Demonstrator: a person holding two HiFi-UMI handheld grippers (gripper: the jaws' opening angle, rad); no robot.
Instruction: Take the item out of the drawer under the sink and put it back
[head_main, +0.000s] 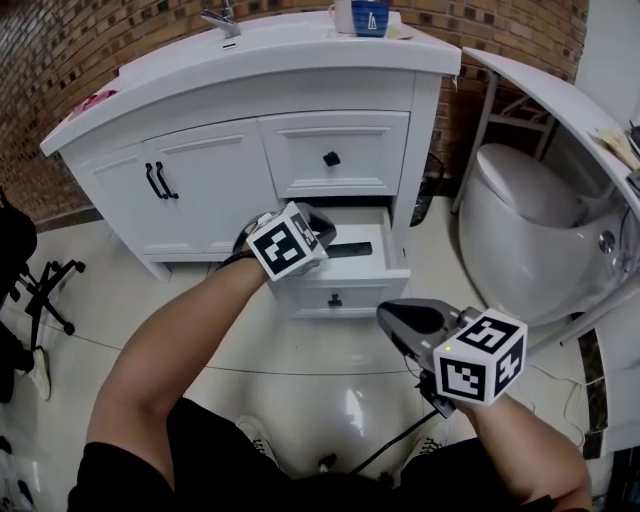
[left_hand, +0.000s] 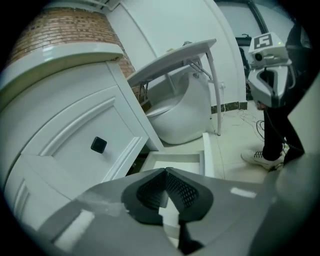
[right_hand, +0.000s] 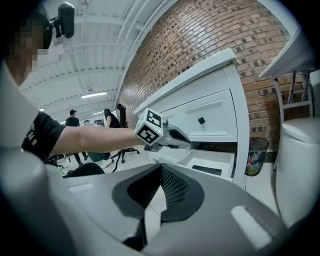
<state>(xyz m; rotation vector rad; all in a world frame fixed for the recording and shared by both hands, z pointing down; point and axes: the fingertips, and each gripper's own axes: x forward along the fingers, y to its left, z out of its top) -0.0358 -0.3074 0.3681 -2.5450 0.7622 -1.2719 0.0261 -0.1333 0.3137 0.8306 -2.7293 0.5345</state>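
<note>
- White tile floor, brick wall; white sink bench, low drawer pulled open.
- Dark flat item lies in drawer.
- Left tongs, right tongs: both closed, empty.
- Toilet right of bench.

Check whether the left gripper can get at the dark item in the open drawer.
Probably yes. The drawer stands open, the dark item lies uncovered inside, and the left gripper hangs above it with nothing between. Its jaws are shut and empty, so they must open first.
</note>
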